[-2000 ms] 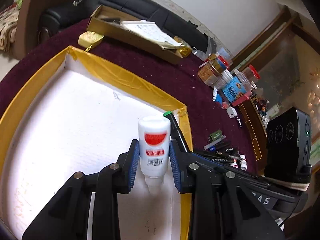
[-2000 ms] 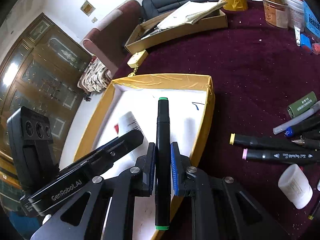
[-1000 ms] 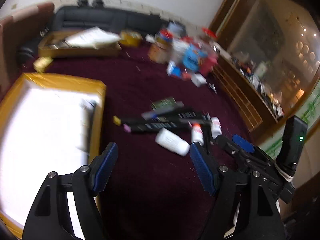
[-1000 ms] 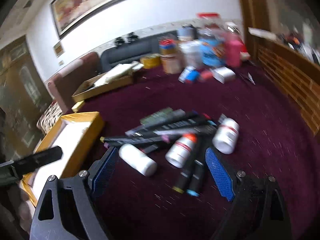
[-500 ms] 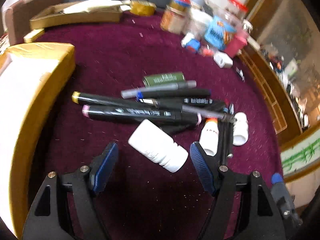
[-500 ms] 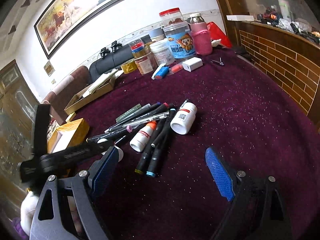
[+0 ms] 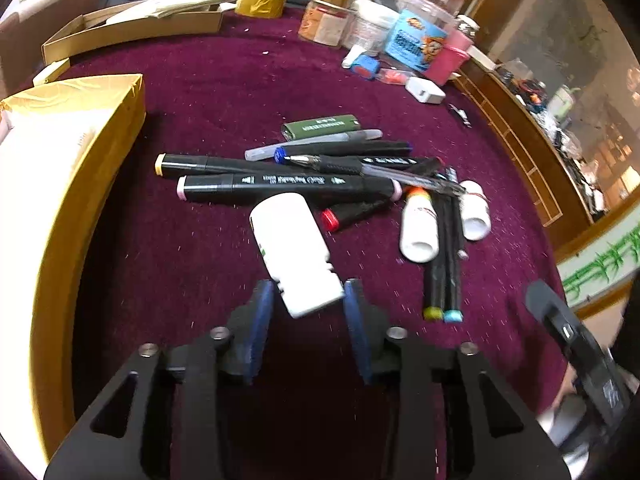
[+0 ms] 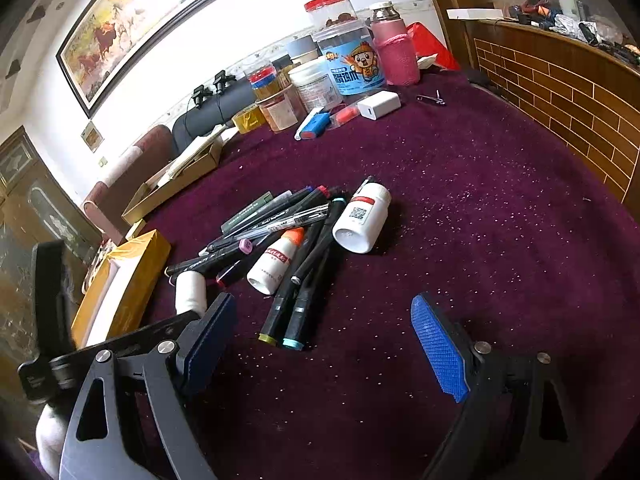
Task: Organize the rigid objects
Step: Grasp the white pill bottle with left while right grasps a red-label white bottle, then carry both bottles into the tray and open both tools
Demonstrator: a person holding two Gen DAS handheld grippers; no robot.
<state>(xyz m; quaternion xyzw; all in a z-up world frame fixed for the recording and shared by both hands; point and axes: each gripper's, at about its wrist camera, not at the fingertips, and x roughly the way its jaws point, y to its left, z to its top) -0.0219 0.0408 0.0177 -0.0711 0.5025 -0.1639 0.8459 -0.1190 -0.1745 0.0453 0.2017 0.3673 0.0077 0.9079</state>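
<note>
A pile of black markers (image 7: pixel 280 184) (image 8: pixel 280 224), pens and small white bottles lies on the purple cloth. My left gripper (image 7: pixel 306 300) has its jaws around the near end of a plain white bottle (image 7: pixel 294 252) (image 8: pixel 191 290) lying on the cloth; the blue pads sit close on both sides, contact unclear. My right gripper (image 8: pixel 320 344) is wide open and empty, just short of two markers with yellow and cyan ends (image 8: pixel 288 320). An orange-capped bottle (image 8: pixel 276 260) and a red-banded bottle (image 8: pixel 362 218) lie in the pile. The gold-edged box (image 7: pixel 60 184) (image 8: pixel 124 280) is at left.
Jars, a blue tub (image 8: pixel 352 64), a pink flask (image 8: pixel 394 48), a white charger (image 8: pixel 378 105) and a tape roll (image 7: pixel 260 3) stand at the table's far side. A long cardboard box (image 7: pixel 132 28) lies far left. A wooden ledge (image 8: pixel 560 72) runs along the right.
Both grippers let go of the bottle and marker over the box and swung to the pile. The left gripper has since closed in around the plain white bottle. The right stays open.
</note>
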